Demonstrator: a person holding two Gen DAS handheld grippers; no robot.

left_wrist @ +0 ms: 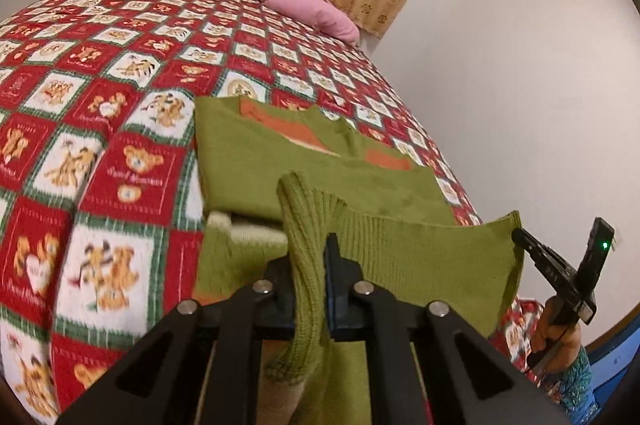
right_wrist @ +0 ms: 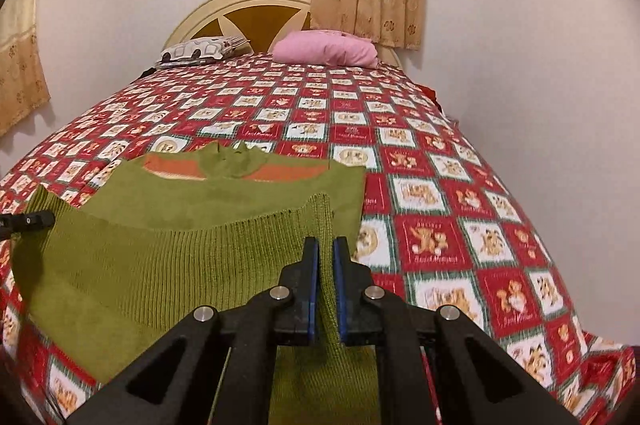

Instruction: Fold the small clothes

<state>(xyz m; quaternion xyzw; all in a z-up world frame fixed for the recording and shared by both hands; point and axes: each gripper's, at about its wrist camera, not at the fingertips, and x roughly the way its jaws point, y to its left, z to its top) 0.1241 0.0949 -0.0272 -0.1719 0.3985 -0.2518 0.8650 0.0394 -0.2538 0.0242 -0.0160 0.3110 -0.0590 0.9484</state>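
Tongs, left and right, pinch green sweater's ribbed hem.

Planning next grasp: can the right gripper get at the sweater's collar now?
Probably not: the right gripper is shut on the green sweater hem, and the collar lies farther up the bed.

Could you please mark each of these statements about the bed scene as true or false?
1. Both grippers are shut on the green sweater's ribbed hem. True: left gripper, right gripper.
2. The bedspread is plain blue. False: it is red and white checked with bears.
3. A pink pillow lies near the headboard. True.
4. The sweater's hem lies flat on the bed. False: it is lifted between the grippers.
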